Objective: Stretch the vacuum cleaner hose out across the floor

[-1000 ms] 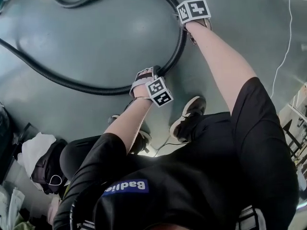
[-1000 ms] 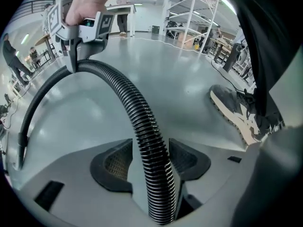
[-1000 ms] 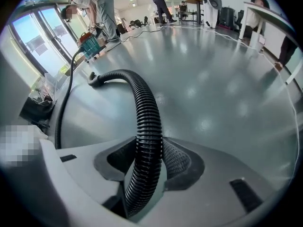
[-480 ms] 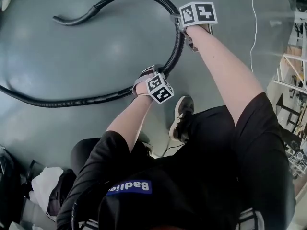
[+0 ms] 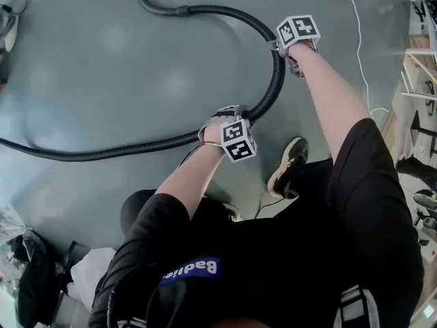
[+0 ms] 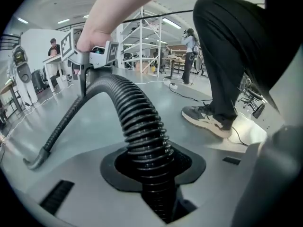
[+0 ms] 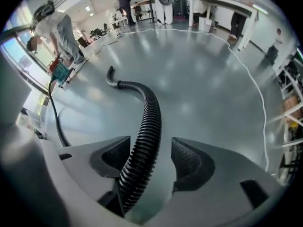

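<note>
A black ribbed vacuum hose (image 5: 136, 145) runs in from the left over the grey floor. It passes through my left gripper (image 5: 222, 118), bends up to my right gripper (image 5: 280, 46), then arcs back to its nozzle end (image 5: 153, 4). In the left gripper view the left gripper (image 6: 147, 162) is closing, its dark pads pressed round the hose (image 6: 137, 122). The right gripper (image 6: 92, 56) shows farther along. In the right gripper view the right gripper (image 7: 149, 161) is opening. There the hose (image 7: 149, 122) lies loose between the pads, nearer the left one.
A thin white cable (image 5: 358, 39) trails across the floor on the right. The person's shoe (image 5: 290, 166) stands just behind the hose bend. Bags (image 5: 41, 279) lie at the lower left. People, tables (image 7: 222, 4) and shelving (image 6: 142, 41) stand farther off.
Both grippers and the hose sit farther right in the head view. The nozzle end has swung up and to the right, and the left run of hose lies straighter.
</note>
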